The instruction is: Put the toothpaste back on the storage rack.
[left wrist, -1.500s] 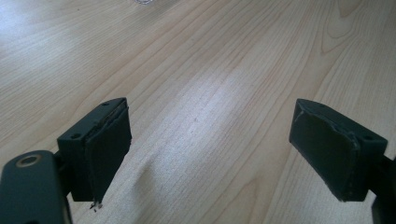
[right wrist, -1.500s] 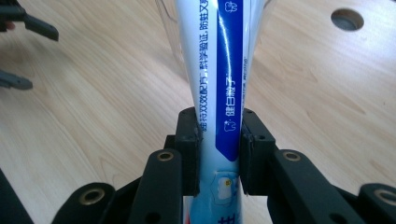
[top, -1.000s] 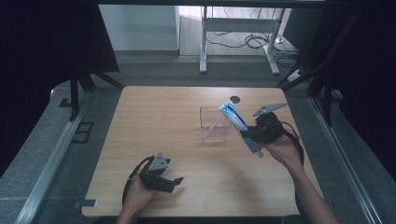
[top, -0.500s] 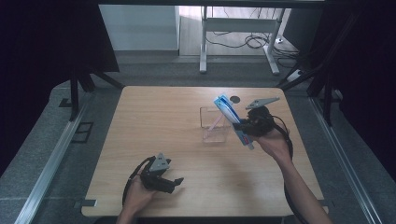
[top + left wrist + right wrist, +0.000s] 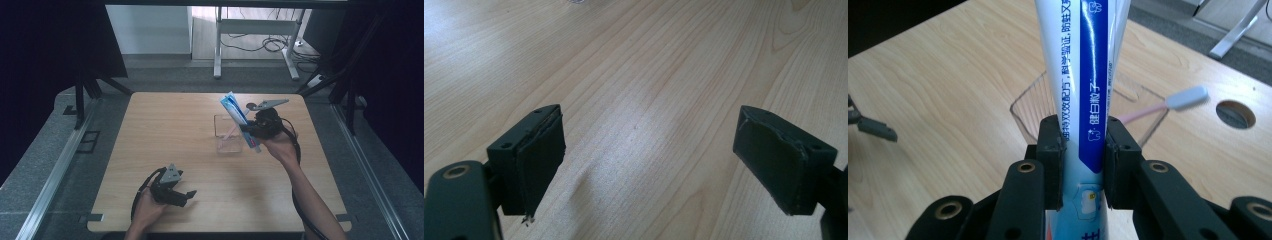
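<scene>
1. The right gripper point(image 5: 248, 131) clamps a blue-and-white toothpaste tube point(image 5: 1082, 85) between its jaws, holding it tilted over the clear container point(image 5: 229, 134) (a pink toothbrush point(image 5: 1168, 102) leans inside).
2. The tube's lower end seems just above the container's rim, though contact is hard to judge.
3. The left gripper point(image 5: 186, 196), jaws wide apart and holding nothing, rests low over the wooden table point(image 5: 165, 125), well apart from the container.

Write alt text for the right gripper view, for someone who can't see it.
The right gripper clamps a blue and white toothpaste tube between its black fingers, above a clear plastic cup holding a pink toothbrush on a wooden table.
</scene>
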The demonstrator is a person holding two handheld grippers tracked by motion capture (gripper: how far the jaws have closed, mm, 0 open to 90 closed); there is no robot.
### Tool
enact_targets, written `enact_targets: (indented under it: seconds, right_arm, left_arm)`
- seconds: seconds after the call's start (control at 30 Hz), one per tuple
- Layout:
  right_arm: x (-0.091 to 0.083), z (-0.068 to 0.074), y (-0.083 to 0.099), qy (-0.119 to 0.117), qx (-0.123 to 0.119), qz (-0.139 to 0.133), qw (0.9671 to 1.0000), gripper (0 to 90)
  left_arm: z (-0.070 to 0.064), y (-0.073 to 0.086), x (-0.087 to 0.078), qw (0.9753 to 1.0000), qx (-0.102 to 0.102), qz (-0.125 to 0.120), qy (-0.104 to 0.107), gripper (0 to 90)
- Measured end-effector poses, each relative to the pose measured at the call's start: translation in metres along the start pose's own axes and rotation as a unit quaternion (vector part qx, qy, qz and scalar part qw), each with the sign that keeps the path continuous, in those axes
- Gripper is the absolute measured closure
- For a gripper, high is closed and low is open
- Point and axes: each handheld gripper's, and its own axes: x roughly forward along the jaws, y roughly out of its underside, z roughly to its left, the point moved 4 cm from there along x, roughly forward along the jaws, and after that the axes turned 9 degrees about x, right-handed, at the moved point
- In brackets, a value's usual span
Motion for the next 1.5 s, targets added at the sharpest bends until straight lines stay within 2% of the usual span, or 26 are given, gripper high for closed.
enact_targets:
  seconds: [0.33,0.5,1.03,1.27,1.5]
  right_arm:
    - [0.015,0.001,-0.011,-0.003,0.009,-0.016,0.9998,73.5]
    - [0.021,0.000,-0.018,-0.014,0.016,-0.025,0.9995,73.5]
    - [0.042,0.004,-0.038,-0.021,0.008,-0.056,0.9982,73.5]
    - [0.056,0.004,-0.040,-0.020,0.002,-0.055,0.9983,73.4]
    - [0.065,-0.002,-0.038,-0.014,0.003,-0.056,0.9983,73.5]
  left_arm:
    - [0.002,0.000,-0.003,1.0000,-0.003,-0.004,-0.002,13.6]
    - [0.001,0.000,-0.002,1.0000,0.000,-0.002,-0.001,13.7]
    - [0.001,0.000,-0.002,1.0000,0.000,-0.004,0.000,13.7]
    - [0.002,0.001,-0.004,1.0000,-0.002,-0.008,-0.002,13.6]
    - [0.002,0.001,-0.004,1.0000,-0.002,-0.007,-0.001,13.7]
